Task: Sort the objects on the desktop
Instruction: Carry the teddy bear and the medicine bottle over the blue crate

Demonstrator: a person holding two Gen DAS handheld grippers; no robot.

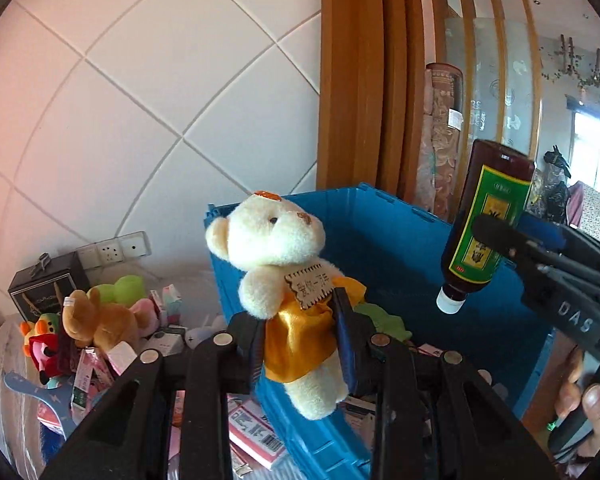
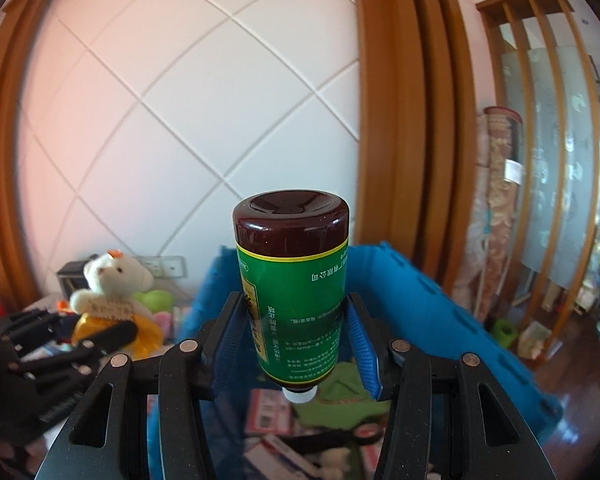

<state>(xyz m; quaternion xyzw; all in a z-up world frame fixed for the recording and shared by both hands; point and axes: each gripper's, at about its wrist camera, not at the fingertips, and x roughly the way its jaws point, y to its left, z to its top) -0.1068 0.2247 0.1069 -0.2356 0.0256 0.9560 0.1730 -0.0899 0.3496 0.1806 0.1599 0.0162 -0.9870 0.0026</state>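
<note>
- Left gripper [image 1: 300, 340], narrowly parted, pinches a fuzzy cream teddy bear [image 1: 278, 276] by its satin yellow dress.
- Right gripper [image 2: 296, 344] clamps a glossy brown bottle [image 2: 294, 280], cap downward, above the blue plastic crate [image 1: 380, 248], at the bear's three o'clock.

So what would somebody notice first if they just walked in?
Probably the cream teddy bear in its orange dress, pinched in the left tool over the blue crate's edge. Next, the brown bottle with a green label, held cap-down by the right tool above that crate.
</note>
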